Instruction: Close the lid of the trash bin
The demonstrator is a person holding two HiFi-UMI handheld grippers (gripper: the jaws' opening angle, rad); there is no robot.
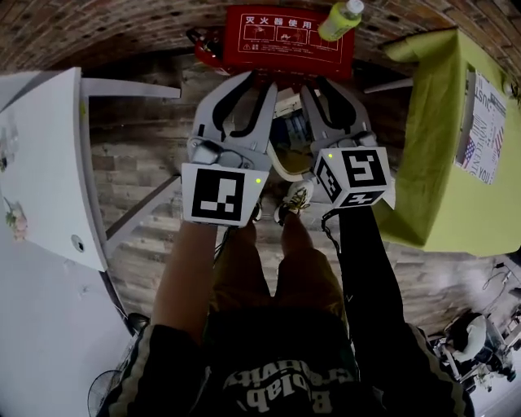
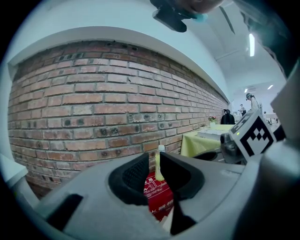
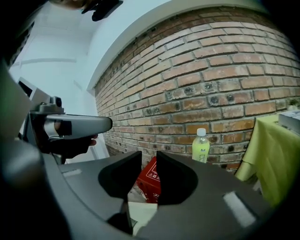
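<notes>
Slightly spread, pinching nothing: left tongs [image 1: 259,85], right tongs [image 1: 319,88]. Below, between them, trash bin [image 1: 281,165]; lid unclear. Likely approach; open lid would need downward push.

Red-brown brick wall [image 2: 117,103] runs along the back and curves with the lens. White ceiling [image 2: 140,18] above it, with a lit strip light [image 2: 251,44] towards the far end of the room. Floor [image 1: 138,171] is grey-brown wood planks. White table [image 1: 41,163] at left, slim legs showing underneath. Table with yellow-green cloth [image 1: 431,147] at right, the cloth hanging down its side and a printed sheet [image 1: 486,126] lying on top. Red box with white Chinese print [image 1: 289,41] stands against the wall, with a pale green bottle [image 1: 340,19] on it. Floor fan [image 1: 106,391] partly visible at lower left. Light is even and indoor.
</notes>
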